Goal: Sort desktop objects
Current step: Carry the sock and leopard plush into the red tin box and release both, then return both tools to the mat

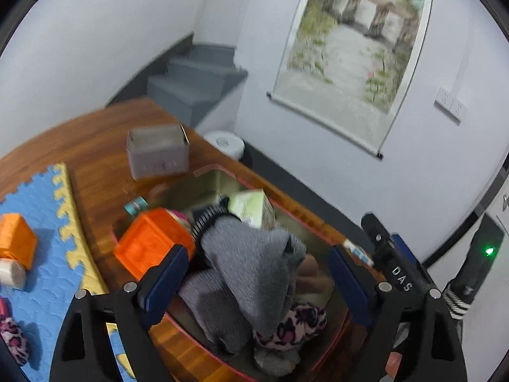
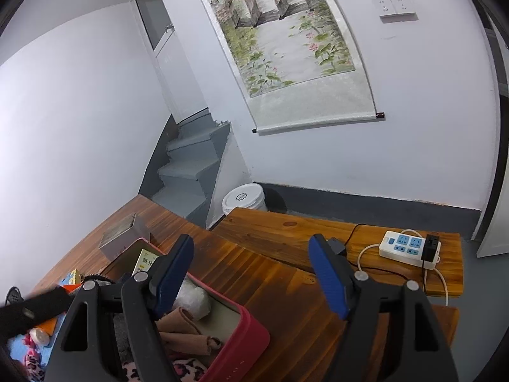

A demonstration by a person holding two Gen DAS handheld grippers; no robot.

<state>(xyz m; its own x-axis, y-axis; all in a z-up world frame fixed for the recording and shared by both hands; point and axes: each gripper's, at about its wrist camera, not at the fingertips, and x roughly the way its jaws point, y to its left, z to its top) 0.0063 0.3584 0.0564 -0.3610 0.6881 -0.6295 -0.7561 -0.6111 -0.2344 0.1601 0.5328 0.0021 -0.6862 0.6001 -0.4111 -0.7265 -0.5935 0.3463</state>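
A red-walled box (image 1: 219,169) on the wooden table holds a grey cloth (image 1: 251,254), a pink leopard-print sock (image 1: 296,321), a pale green carton (image 1: 251,207) and a black brush (image 1: 206,221). An orange crate (image 1: 149,242) sits at the box's left edge. My left gripper (image 1: 254,275) hangs open over the grey cloth, one finger on each side, gripping nothing. My right gripper (image 2: 251,270) is open above bare table just right of the red box (image 2: 245,337), which here shows beige rolls (image 2: 184,331) and a white bundle (image 2: 194,299).
A blue and yellow foam mat (image 1: 41,197) at left carries another orange crate (image 1: 16,238), a white roll (image 1: 11,275) and a leopard sock (image 1: 12,337). A small grey box (image 1: 156,152) stands behind. A power strip (image 2: 410,248) with cables lies at the right.
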